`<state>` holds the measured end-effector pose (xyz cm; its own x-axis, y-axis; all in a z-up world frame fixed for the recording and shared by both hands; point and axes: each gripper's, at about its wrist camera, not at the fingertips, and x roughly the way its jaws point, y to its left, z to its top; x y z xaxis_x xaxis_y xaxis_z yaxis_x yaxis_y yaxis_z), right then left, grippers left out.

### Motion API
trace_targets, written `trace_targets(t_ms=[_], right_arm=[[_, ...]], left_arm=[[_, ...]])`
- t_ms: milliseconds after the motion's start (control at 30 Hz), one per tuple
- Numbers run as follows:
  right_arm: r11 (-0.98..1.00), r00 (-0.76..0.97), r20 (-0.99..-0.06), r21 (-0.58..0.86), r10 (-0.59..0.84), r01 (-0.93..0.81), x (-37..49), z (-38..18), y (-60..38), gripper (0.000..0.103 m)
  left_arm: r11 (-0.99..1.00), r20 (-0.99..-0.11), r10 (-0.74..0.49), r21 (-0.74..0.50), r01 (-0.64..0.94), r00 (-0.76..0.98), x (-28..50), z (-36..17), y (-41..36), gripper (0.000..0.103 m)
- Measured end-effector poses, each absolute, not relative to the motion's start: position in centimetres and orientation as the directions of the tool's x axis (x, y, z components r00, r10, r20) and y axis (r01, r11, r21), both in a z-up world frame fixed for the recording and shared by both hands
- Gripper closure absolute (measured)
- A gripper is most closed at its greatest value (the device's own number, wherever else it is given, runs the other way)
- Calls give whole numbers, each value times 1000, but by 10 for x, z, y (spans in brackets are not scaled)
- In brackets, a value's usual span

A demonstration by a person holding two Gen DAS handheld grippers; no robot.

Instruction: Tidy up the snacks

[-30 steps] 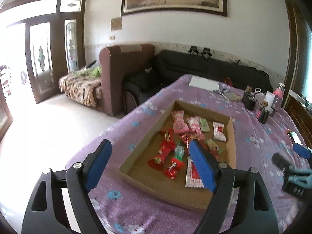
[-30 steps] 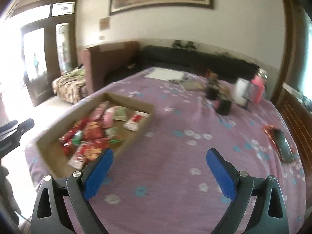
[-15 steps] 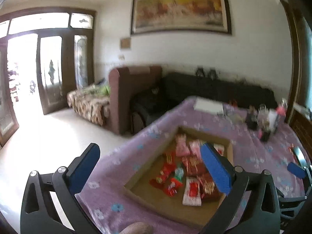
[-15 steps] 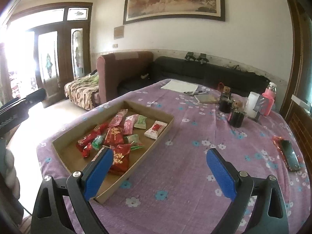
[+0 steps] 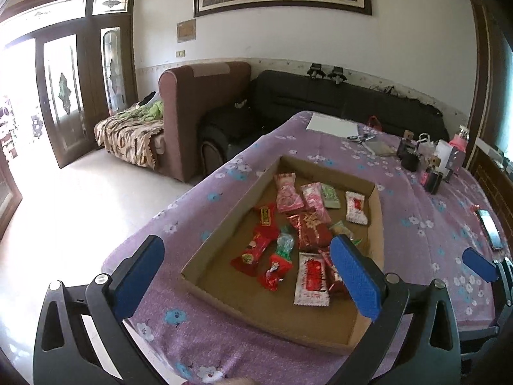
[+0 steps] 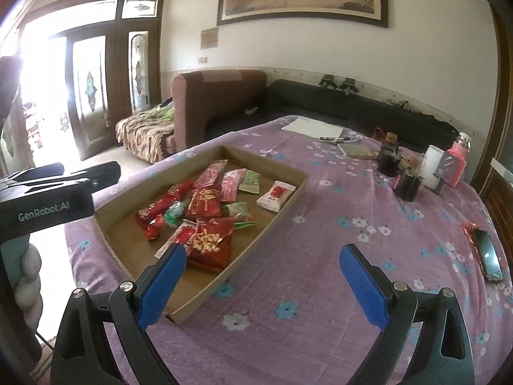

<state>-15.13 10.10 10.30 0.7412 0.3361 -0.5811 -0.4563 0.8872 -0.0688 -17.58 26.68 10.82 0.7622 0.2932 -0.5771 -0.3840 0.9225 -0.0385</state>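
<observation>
A shallow cardboard tray (image 5: 224,211) (image 6: 279,211) sits on a purple flowered tablecloth and holds several wrapped snacks: pink packets (image 5: 288,192), red packets (image 5: 256,250) (image 6: 208,240), a green one (image 5: 330,195) and a white-and-red one (image 5: 356,207) (image 6: 275,195). My left gripper (image 5: 247,272) is open and empty, above the tray's near left corner. My right gripper (image 6: 263,282) is open and empty, above the cloth to the right of the tray. The right gripper's fingertip (image 5: 481,264) shows in the left wrist view.
A phone on a red wrapper (image 6: 487,253) lies at the table's right. Small dark jars (image 6: 407,186), a white cup (image 6: 431,163) and a pink bottle (image 6: 458,160) stand at the back right. Paper and pens (image 6: 314,128) lie at the far edge. Sofas stand beyond the table.
Both grippers pulled back and up from the table, then the left came closer over the tray. Both stayed open and empty. The snacks have not moved.
</observation>
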Motion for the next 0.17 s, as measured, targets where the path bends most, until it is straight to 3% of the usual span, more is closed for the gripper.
trace_targets(t_ms=[167], right_arm=[[870,720,-595,-68,357,-488,-153,99,111,6]], left_arm=[[920,-605,287,-42,-389,743,-173,102,270,0]])
